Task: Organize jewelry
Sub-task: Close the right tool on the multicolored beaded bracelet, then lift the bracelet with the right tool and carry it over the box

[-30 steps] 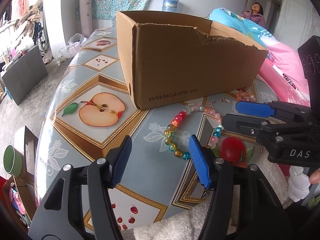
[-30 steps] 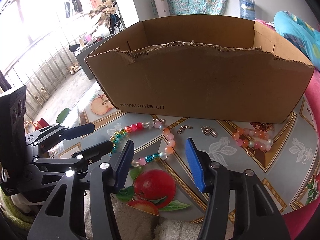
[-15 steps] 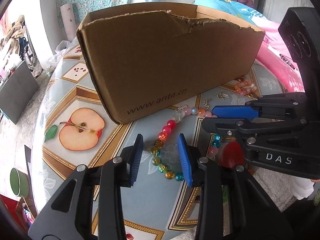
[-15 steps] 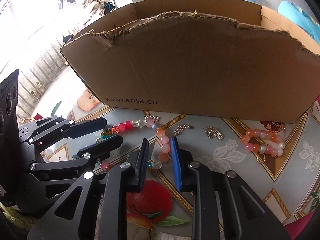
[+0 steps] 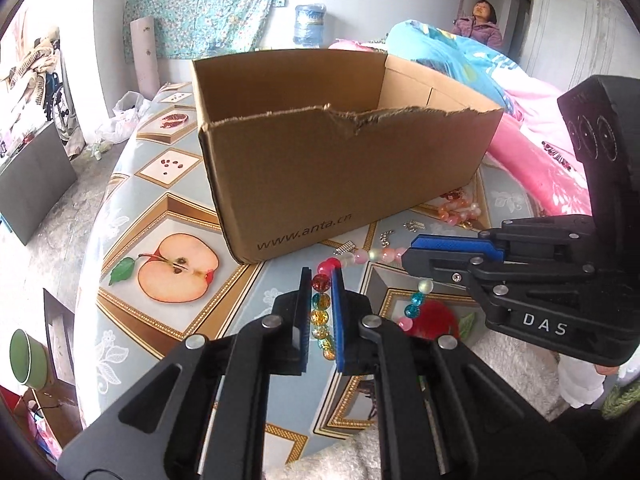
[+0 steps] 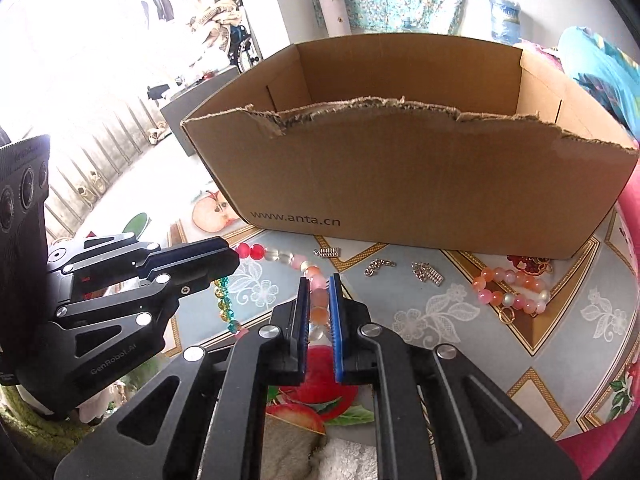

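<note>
A colourful bead necklace (image 5: 360, 257) lies in a loop on the table in front of an open cardboard box (image 5: 340, 176). My left gripper (image 5: 322, 280) is shut on its red, teal and amber beads. My right gripper (image 6: 319, 284) is shut on its pink and orange beads (image 6: 319, 305). Each gripper shows in the other's view: the right one (image 5: 448, 254), the left one (image 6: 200, 260). The box (image 6: 400, 176) looks empty as far as its inside shows.
A pink and orange bead bracelet (image 6: 510, 294) and small silver chain pieces (image 6: 427, 271) lie by the box's right front. The table (image 5: 136, 216) has a fruit-print cover and drops off at the left. A bed with pink bedding (image 5: 532, 148) stands to the right.
Both grippers have closed from wide open onto the bead necklace. The views have risen a little, so the box's inside now shows.
</note>
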